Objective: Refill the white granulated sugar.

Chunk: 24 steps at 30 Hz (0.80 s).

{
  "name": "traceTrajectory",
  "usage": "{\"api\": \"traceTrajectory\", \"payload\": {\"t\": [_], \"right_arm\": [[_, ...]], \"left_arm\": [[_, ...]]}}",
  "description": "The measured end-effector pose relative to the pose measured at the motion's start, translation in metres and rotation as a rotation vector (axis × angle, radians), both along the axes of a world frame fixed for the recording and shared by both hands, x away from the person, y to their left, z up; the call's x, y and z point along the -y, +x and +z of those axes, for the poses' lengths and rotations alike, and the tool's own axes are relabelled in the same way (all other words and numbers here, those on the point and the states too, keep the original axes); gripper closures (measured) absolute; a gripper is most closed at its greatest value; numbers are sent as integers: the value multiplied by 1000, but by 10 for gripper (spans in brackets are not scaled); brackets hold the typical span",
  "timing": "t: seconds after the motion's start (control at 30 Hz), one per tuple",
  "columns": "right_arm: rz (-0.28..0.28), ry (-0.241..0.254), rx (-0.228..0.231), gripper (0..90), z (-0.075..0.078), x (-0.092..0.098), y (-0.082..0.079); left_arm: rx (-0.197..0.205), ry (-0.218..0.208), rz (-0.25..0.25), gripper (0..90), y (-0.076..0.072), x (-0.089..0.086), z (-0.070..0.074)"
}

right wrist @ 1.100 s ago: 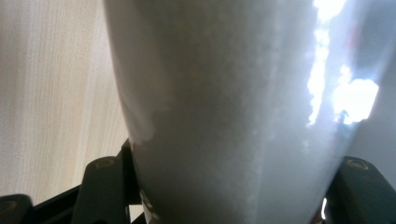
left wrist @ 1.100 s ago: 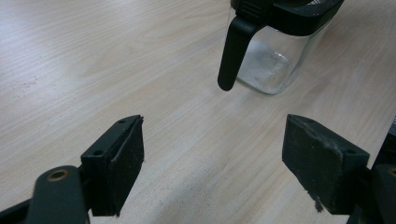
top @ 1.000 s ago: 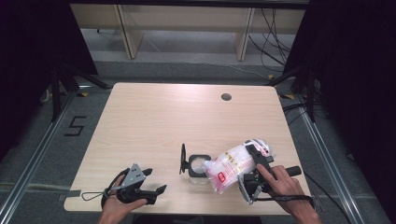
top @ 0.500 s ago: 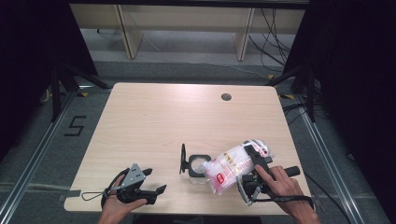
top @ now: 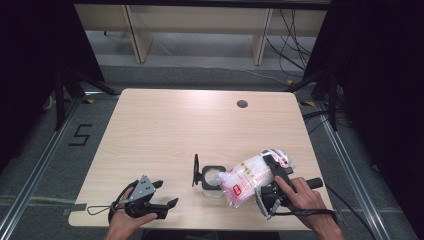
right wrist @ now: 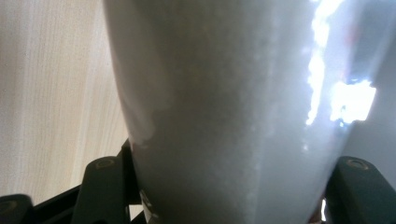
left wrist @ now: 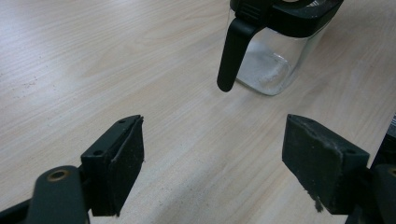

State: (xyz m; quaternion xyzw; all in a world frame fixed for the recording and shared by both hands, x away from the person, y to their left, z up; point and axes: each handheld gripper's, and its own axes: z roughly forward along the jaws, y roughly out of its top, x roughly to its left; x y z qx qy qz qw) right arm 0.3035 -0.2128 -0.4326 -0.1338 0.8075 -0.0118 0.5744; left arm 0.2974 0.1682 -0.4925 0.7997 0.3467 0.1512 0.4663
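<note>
Clear bag (top: 248, 176) w/ white powder tilted over jar (top: 211, 177).

Digit "5" marked on the floor (top: 81, 135), red label on the bag (top: 236, 190) unreadable

The high view looks forward and down on the whole table (top: 165, 130). The left gripper view sits low and near the tabletop, facing the glass jar (left wrist: 275, 56), which the high view shares (top: 212, 181). The right gripper view presses close against a white bag (right wrist: 224, 112).
</note>
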Motion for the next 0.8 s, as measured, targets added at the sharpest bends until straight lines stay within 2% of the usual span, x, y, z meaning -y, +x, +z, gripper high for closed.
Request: {"api": "traceTrajectory", "payload": {"t": [0.33, 0.5, 0.53, 0.6, 0.67, 0.7, 0.8], "right_arm": [[1, 8, -2, 395, 0, 0, 0], [5, -5, 3, 395, 2, 1, 0], [-5, 36, 1, 395, -1, 2, -1], [13, 15, 12, 396, 1, 1, 0], [4, -14, 16, 395, 2, 0, -1], [21, -25, 20, 395, 3, -1, -1], [34, 4, 23, 395, 0, 0, 0]], "left_arm": [[1, 4, -1, 203, 0, 0, 0], [0, 7, -2, 203, 0, 0, 0], [1, 8, -2, 202, 0, 0, 0], [1, 7, -2, 202, 0, 0, 0], [0, 8, -2, 202, 0, 0, 0], [1, 8, -2, 202, 0, 0, 0], [1, 7, -2, 203, 0, 0, 0]]}}
